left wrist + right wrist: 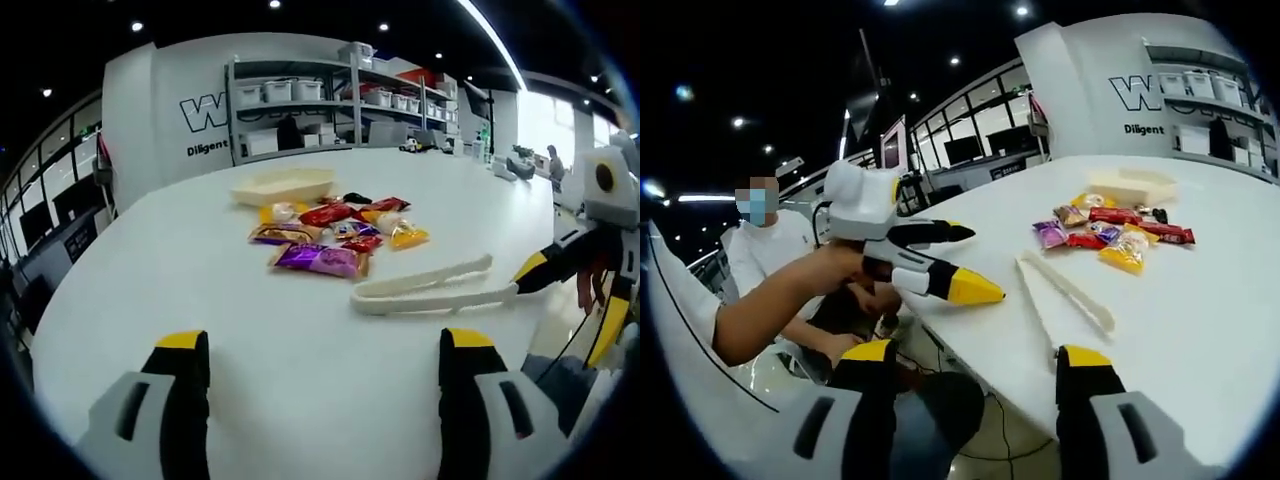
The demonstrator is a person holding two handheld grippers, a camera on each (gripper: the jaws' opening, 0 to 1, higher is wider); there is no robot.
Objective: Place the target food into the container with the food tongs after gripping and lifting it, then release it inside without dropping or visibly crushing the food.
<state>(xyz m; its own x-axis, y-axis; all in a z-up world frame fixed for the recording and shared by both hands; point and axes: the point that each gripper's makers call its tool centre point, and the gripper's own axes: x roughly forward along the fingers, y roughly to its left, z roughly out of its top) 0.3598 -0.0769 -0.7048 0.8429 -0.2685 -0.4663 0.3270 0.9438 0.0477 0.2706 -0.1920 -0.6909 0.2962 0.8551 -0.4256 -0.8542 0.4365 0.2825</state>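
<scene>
Snacks [335,235] lie beyond the tongs [425,288]; both tools spread, left tool [325,375] and right tool [975,385], near the bench [200,290] edge.

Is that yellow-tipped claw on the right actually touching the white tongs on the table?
Cannot tell. In the left gripper view the right gripper's yellow tip meets the end of the tongs, but no clear contact or gap shows.

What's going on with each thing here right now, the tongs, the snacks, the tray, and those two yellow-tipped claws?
Food tongs: lying flat on the white table, ungripped.
Snack packets: heaped together, untouched.
Container: upright behind the packets, looks empty.
Left gripper: open, holding nothing.
Right gripper: open, holding nothing, by the tongs' end.
</scene>
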